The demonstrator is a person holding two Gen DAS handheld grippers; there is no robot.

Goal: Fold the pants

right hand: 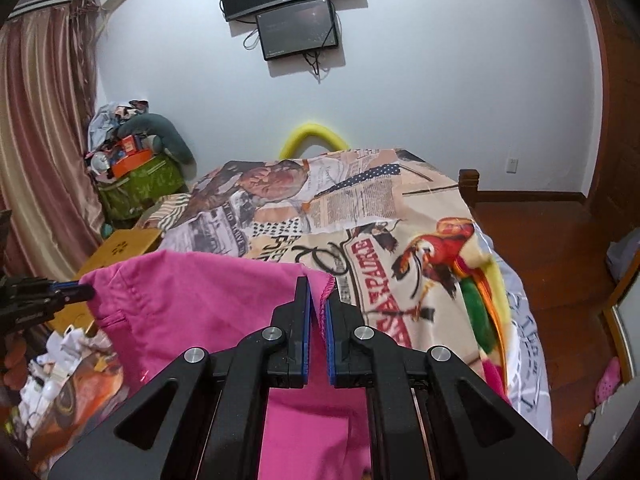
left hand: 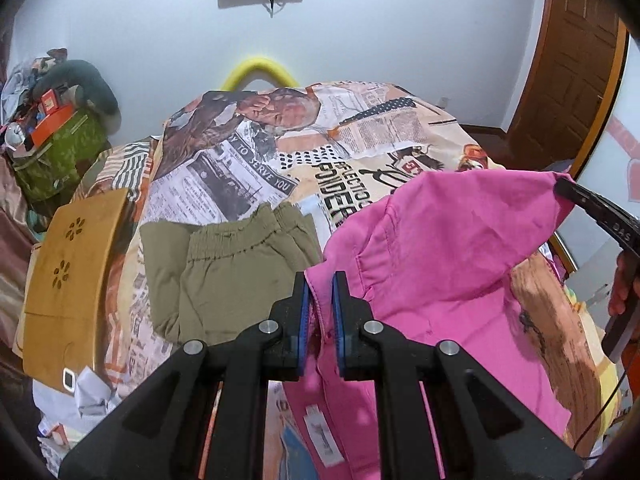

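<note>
Bedspread print reads "TO SERVE YOU".

A home bedroom is shown: a bed under a newspaper-print cover is seen at centre, two wall-mounted screens at twelve o'clock, pink curtains at nine o'clock, a wooden door at two o'clock.

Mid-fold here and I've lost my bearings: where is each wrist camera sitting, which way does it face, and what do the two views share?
Left wrist: on the left gripper, facing along its fingers across the bed; shows the right gripper and a hand.
Right wrist: on the right gripper, facing the same way; shows the left gripper at left.
Shared: pink pants clamped by both, the wall screen and a yellow arch.
</note>
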